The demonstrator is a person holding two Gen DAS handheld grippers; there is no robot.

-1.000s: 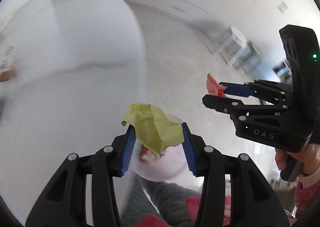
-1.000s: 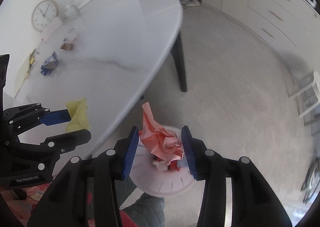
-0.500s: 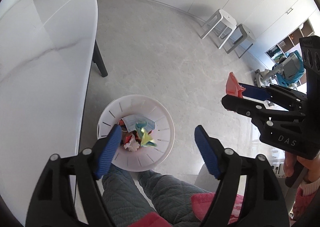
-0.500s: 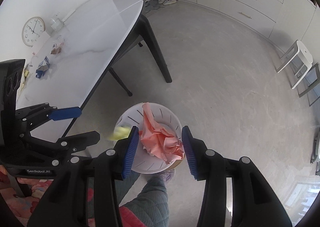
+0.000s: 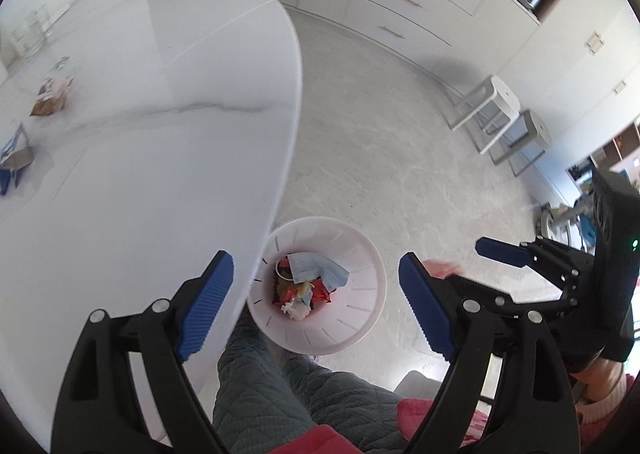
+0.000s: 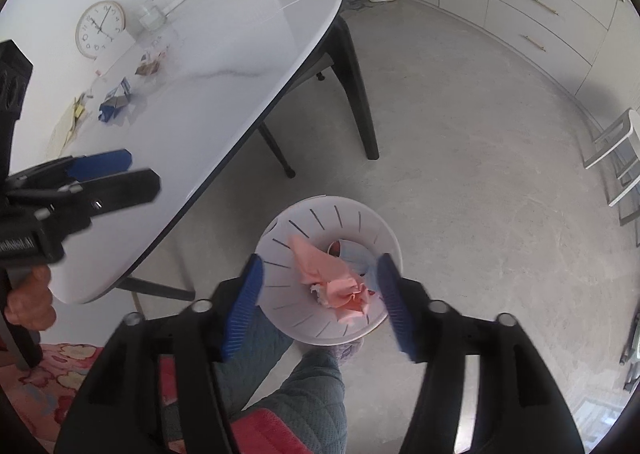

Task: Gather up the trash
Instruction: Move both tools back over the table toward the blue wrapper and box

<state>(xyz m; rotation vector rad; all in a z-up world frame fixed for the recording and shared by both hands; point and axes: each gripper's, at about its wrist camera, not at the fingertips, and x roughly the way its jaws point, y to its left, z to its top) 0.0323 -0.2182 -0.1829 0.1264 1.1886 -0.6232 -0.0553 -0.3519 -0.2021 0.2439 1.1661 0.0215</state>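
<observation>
Pale stone floor [image 6: 460,141] spreads past the white oval table [image 5: 140,125], where scraps still lie at the far end, and the white slotted bin [image 5: 360,318] stands on the floor by my quilted knees. My left gripper [image 5: 316,310] has just been opening and hangs wide and empty, its yellow paper gone since a second ago. My right gripper [image 6: 320,298] has just been opening too, and the crumpled pink paper [image 6: 336,282], pinched before, sits loose between the pads above the bin.

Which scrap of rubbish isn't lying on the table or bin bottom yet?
The crumpled pink paper: loose between the right gripper's open jaws over the white slotted bin.
</observation>
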